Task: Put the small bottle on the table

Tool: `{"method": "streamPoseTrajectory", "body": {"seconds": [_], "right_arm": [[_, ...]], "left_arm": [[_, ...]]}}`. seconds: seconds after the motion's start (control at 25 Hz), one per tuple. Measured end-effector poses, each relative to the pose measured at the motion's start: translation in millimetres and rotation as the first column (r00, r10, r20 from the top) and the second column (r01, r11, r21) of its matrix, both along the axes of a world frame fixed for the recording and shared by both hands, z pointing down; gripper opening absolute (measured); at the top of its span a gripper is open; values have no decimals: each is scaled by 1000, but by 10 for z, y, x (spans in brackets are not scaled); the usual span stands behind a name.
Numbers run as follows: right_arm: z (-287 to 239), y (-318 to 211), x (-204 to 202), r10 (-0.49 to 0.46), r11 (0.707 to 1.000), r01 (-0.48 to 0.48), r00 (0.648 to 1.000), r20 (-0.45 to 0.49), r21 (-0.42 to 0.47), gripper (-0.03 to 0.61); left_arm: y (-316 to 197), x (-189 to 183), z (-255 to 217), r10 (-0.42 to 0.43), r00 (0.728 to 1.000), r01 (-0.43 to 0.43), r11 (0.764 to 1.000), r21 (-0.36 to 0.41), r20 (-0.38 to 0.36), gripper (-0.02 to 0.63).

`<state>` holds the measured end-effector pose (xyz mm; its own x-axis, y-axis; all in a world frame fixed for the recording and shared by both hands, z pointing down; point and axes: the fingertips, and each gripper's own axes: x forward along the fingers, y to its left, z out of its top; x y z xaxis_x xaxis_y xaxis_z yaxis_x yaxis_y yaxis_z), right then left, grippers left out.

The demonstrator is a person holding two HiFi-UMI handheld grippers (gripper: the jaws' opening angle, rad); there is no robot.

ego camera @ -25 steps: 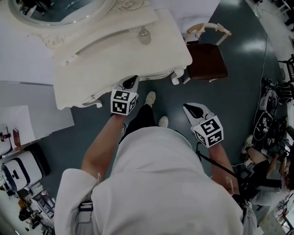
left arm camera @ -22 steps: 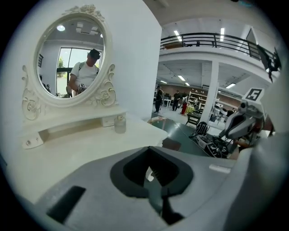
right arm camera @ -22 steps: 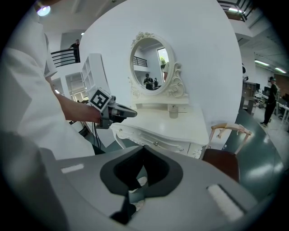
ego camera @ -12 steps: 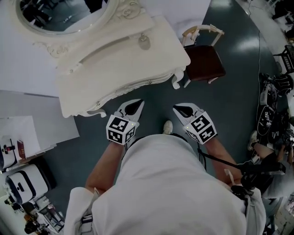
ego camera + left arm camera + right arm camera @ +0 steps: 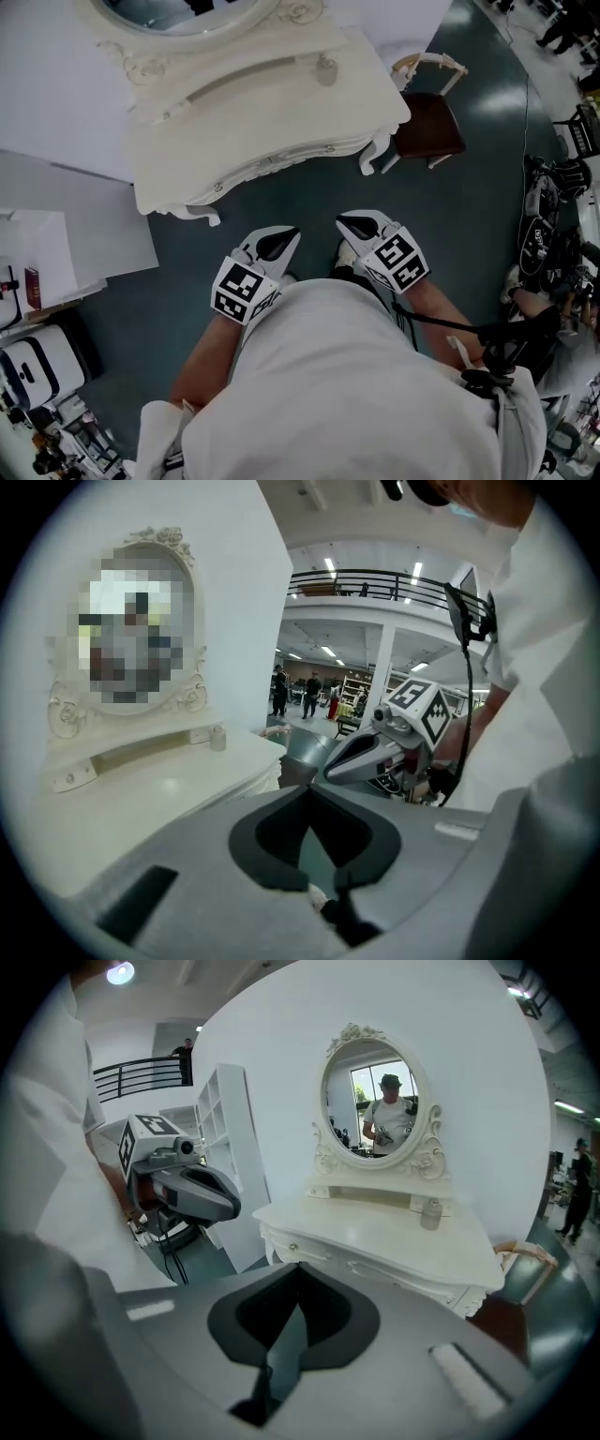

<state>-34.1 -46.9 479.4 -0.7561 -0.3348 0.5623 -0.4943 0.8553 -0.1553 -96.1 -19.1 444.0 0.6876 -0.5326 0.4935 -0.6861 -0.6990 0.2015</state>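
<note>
The small bottle (image 5: pixel 325 69) stands upright on the white dressing table (image 5: pixel 272 122), near its back ledge. It also shows in the left gripper view (image 5: pixel 217 738) and the right gripper view (image 5: pixel 430 1214). My left gripper (image 5: pixel 292 232) and right gripper (image 5: pixel 342 221) hang side by side over the dark floor, well short of the table's front edge. Both are shut with nothing between the jaws. Each gripper sees the other: the right gripper (image 5: pixel 339 765) and the left gripper (image 5: pixel 231 1209).
An oval mirror (image 5: pixel 371 1096) rises at the table's back. A chair with a dark red seat (image 5: pixel 429 127) stands to the table's right. White shelving (image 5: pixel 56 253) and a machine (image 5: pixel 33 361) are at the left; cables and gear (image 5: pixel 548 234) lie at the right.
The table has slid up and away in the head view as the person stepped back. Both grippers have come lower and closer together, still shut.
</note>
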Motion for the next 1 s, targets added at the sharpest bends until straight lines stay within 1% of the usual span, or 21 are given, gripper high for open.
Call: {"method": "streamPoseTrajectory", "body": {"seconds": [0.12, 0.48, 0.68, 1.0], "right_arm": [[-21, 235, -234, -12, 1000, 12, 1000, -1, 6, 0], [-55, 854, -748, 3, 999, -2, 1000, -6, 35, 0], [-84, 1129, -964, -5, 998, 6, 1000, -13, 56, 0], [-145, 1381, -1123, -9, 997, 10, 1000, -24, 72, 0]], "left_arm": [[284, -206, -27, 13, 1000, -13, 1000, 3, 7, 2], [917, -753, -34, 16, 999, -16, 1000, 1, -47, 2], [1137, -964, -25, 16, 998, -15, 1000, 11, -63, 2], [1325, -1189, -68, 7, 997, -5, 1000, 18, -80, 2]]}}
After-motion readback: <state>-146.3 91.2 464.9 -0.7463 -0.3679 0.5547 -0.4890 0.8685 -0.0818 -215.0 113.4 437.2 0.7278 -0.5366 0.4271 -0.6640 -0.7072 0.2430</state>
